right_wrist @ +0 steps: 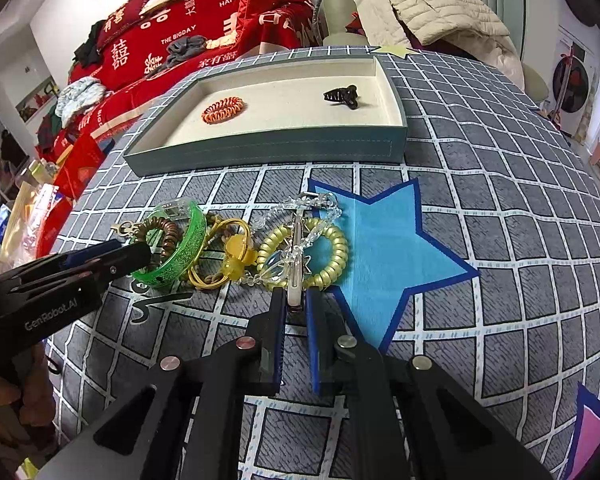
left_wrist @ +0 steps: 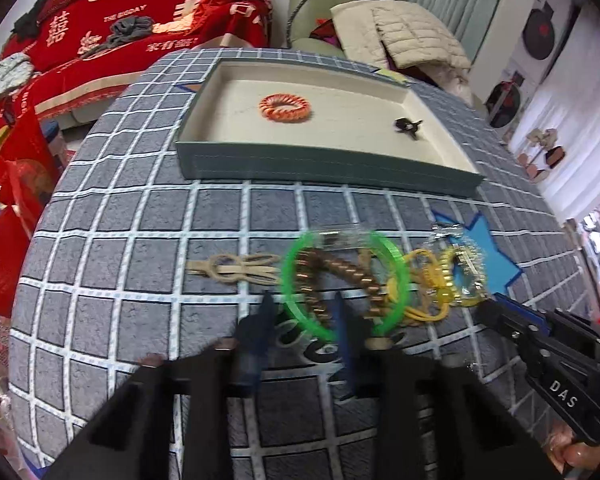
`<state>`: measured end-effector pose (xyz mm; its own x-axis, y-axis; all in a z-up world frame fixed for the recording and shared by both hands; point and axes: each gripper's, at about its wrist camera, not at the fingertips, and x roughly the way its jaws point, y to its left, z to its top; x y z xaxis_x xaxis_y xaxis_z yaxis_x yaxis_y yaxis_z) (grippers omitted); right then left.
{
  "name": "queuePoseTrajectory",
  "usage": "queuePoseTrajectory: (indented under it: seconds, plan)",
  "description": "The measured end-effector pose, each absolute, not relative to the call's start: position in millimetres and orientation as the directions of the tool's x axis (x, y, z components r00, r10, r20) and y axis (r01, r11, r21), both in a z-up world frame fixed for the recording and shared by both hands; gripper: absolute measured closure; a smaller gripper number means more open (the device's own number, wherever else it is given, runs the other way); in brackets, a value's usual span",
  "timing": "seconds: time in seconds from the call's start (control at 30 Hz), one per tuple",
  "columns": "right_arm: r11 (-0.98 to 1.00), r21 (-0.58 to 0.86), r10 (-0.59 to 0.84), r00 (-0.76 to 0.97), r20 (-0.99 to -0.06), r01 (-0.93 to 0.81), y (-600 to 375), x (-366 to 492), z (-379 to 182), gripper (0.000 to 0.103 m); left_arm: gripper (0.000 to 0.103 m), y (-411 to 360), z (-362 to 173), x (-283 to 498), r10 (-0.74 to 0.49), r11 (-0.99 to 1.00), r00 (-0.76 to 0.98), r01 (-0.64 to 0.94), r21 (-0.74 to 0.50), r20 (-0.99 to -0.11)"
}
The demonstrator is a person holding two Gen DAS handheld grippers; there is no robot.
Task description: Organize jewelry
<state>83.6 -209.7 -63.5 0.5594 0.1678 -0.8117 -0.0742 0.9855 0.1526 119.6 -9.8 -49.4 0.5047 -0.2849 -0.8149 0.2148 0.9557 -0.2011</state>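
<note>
My right fingers (right_wrist: 296, 300) stand apart around the hair clip (right_wrist: 295, 264); my left fingers (left_wrist: 300, 312) stand apart astride the green bangle (left_wrist: 396, 264).

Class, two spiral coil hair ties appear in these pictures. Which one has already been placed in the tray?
The orange coil hair tie: it lies inside the tray, left of the black claw clip. The pale yellow coil sits on the tablecloth.
</note>
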Motion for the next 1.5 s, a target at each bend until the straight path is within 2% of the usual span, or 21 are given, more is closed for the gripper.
queuePoseTrajectory:
  seconds: [0.1,0.13,0.17,0.47,0.93,1.17,1.5]
  plan:
    - [0.985,0.156,0.174,0.562,-0.809,-0.08,-210.9,81.9,-59.4,0.093,0.067,-8.9,-46.6,118.6,-0.294,0.953,0.509,0.223,-0.206,-0.809]
    - [0.984,0.159,0.177,0.562,-0.808,-0.081,-211.6,81.6,-58.4,0.093,0.073,-6.9,-44.8,117.9,-0.3,0.951,0.513,0.222,-0.214,-0.804]
    - [0.983,0.163,0.18,0.562,-0.807,-0.082,-212.5,81.2,-57.3,0.093,0.084,-4.9,-43.0,116.9,-0.306,0.95,0.517,0.224,-0.219,-0.8]
    - [0.978,0.195,0.204,0.574,-0.793,-0.078,-223.2,78.1,-44.5,0.094,0.084,2.7,-29.7,112.6,-0.325,0.943,0.536,0.248,-0.222,-0.779]
    - [0.969,0.24,0.227,0.609,-0.76,-0.062,-237.4,66.3,-28.0,0.094,0.083,-13.0,-12.2,92.0,-0.273,0.947,0.607,0.306,-0.098,-0.746]
    - [0.965,0.254,0.234,0.628,-0.742,-0.059,-244.1,59.0,-21.6,0.094,0.083,-23.0,-14.9,87.0,-0.279,0.93,0.59,0.362,-0.06,-0.758]
    - [0.957,0.285,0.252,0.636,-0.729,-0.052,-249.8,53.0,-22.1,0.094,0.083,-27.1,-18.4,83.9,-0.292,0.926,0.575,0.369,-0.076,-0.764]
